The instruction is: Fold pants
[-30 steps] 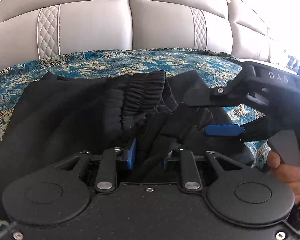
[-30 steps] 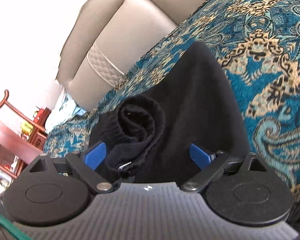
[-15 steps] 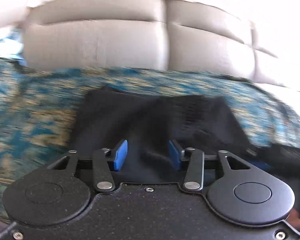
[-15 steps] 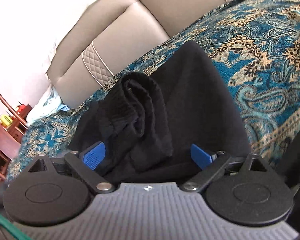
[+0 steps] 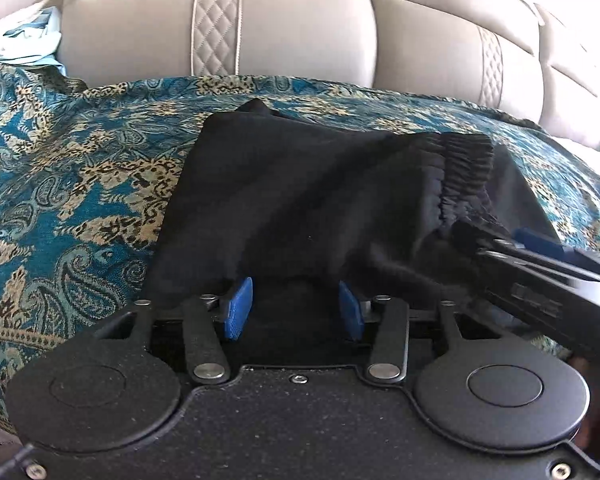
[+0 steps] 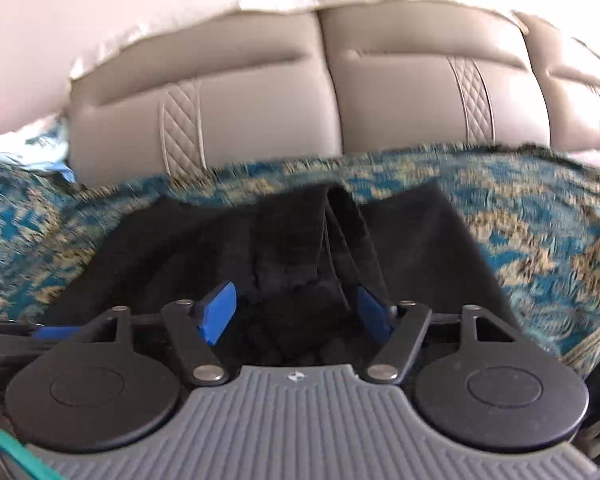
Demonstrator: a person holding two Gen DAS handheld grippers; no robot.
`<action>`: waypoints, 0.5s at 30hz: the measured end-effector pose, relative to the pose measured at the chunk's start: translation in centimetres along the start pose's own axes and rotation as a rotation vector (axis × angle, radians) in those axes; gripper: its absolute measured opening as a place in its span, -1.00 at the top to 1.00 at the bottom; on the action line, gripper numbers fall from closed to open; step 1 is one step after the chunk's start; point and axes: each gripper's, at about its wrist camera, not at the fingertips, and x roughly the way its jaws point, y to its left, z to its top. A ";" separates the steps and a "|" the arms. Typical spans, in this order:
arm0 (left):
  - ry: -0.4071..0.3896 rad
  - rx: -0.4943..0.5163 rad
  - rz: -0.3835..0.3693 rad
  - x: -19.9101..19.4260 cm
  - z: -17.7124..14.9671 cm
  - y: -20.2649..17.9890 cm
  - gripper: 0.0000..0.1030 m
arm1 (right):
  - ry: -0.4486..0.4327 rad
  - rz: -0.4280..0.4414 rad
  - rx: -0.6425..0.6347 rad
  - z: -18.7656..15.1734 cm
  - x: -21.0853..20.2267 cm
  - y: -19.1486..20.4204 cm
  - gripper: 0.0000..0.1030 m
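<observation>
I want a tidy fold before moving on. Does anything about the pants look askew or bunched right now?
Yes. The black pants lie on the patterned throw, but the elastic waistband sits bunched and crooked at the right side, with loose folds near the right tool. The edges are not squared.

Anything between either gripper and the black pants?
Nothing visible. The black fabric pants lie on the teal paisley cover, directly at the open left gripper and open right gripper.

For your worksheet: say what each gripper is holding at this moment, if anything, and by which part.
Neither grips anything. The left gripper and right gripper both stand open, fingers apart over the black pants, whose cloth lies between them unclamped.
</observation>
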 end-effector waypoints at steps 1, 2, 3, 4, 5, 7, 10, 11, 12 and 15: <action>0.002 0.000 -0.007 -0.2 0.0 0.1 0.16 | 0.023 -0.030 0.014 -0.1 0.6 -0.1 0.25; 0.004 -0.008 -0.018 -0.5 0.0 0.2 0.18 | 0.037 -0.054 0.035 -0.2 0.7 -0.4 0.43; 0.005 -0.024 -0.029 -0.8 0.0 0.3 0.21 | 0.028 -0.064 0.064 -0.4 0.3 -0.8 0.44; 0.003 -0.045 -0.043 -1.2 0.1 0.7 0.22 | 0.007 -0.073 0.088 -0.4 -0.3 -1.3 0.45; -0.008 -0.073 -0.058 -1.6 0.2 1.1 0.22 | -0.012 -0.098 0.085 -0.4 -1.0 -1.3 0.45; -0.033 -0.115 -0.071 -1.9 0.5 1.4 0.22 | -0.039 -0.136 0.047 -0.7 -2.1 -1.4 0.45; -0.033 -0.124 -0.047 -1.2 0.8 1.8 0.23 | -0.019 -0.158 0.007 -1.5 -2.7 -1.6 0.28; -0.021 -0.117 -0.028 -0.8 0.8 1.8 0.24 | -0.016 -0.170 0.005 -1.7 -2.7 -1.7 0.06; -0.013 -0.109 -0.019 -0.5 0.7 1.7 0.27 | -0.023 -0.188 0.016 -1.8 -2.5 -2.0 -0.04; -0.019 -0.059 -0.006 -0.3 0.3 1.0 0.24 | -0.034 -0.199 0.078 -1.9 -2.9 -2.8 -0.34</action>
